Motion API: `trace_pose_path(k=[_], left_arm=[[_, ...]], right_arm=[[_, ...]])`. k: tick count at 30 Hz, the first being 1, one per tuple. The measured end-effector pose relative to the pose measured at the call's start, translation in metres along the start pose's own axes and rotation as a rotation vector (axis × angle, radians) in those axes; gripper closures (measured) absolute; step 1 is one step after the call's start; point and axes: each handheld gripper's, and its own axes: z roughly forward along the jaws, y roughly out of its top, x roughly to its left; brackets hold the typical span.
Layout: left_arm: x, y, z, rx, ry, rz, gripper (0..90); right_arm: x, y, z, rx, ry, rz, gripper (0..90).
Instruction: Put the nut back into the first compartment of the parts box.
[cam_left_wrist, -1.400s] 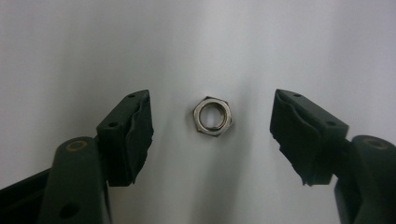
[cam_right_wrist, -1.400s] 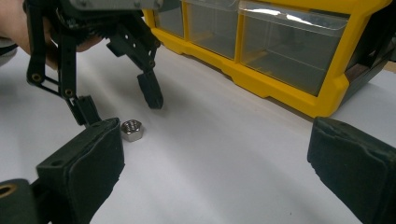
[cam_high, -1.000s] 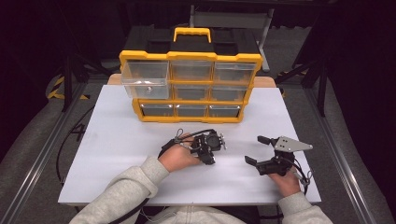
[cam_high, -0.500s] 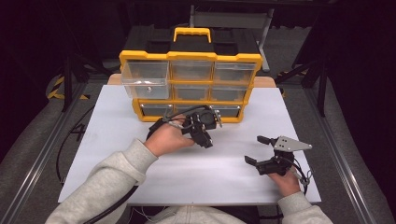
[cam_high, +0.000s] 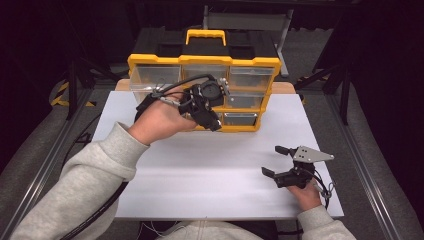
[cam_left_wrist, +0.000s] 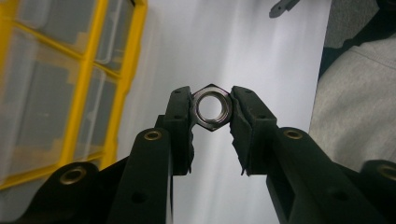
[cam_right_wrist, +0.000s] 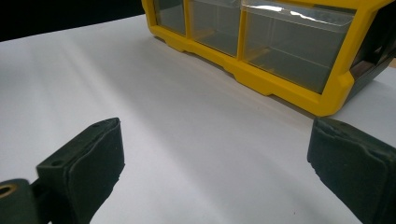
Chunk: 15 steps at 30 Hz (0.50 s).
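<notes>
The bench (cam_high: 210, 165) is a flat white board, bare across most of its top, with a strip of wooden edge showing behind it. Around it the room is dark: black frame legs stand at both far corners, grey floor runs along either side, metal rails flank the bench, and a patch of yellow-and-black striped tape lies on the floor at the far left.

One yellow organizer (cam_high: 250, 65) stands at the far edge of the bench, with a yellow carry handle and black top. Its front is a grid of clear drawers in three columns; the left hand covers part of it, so the full drawer count cannot be told. In the right gripper view the drawers of the bottom row look empty.

There are two tools. The left tool (cam_left_wrist: 212, 109) is held up in front of the organizer's middle drawers, in a hand with a grey sleeve, its cable looping back over the wrist. Its jaws pinch one steel hex nut (cam_left_wrist: 213, 108) by two opposite flats, the threaded hole facing the camera, above the white surface and just beside the organizer's front.

The right tool (cam_high: 274, 160) rests low over the near right part of the bench, well apart from the organizer, a grey three-cornered plate on top. Its jaws are spread wide with only bare bench between them.
</notes>
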Motion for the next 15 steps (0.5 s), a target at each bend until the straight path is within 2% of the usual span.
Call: trace_pose_path(k=[7,10,11,14,15], left_arm=[[0.015,-0.009,-0.041,-0.035,0.064,-0.075,69.5],[0.02,-0.014,-0.055,-0.049,0.076,-0.102,69.5],[0.02,-0.014,-0.055,-0.049,0.076,-0.102,69.5],[0.03,-0.022,-0.074,-0.06,0.097,-0.144,69.5],[0.03,-0.022,-0.074,-0.06,0.097,-0.144,69.5]], right_arm=[[0.0,0.0,0.001,0.001,0.001,-0.003,4.4],[0.0,0.0,0.002,0.003,0.0,-0.004,4.4],[0.0,0.0,0.002,0.003,0.0,-0.004,4.4],[0.0,0.0,0.002,0.004,0.001,-0.003,4.4],[0.0,0.0,0.002,0.004,0.001,-0.003,4.4]])
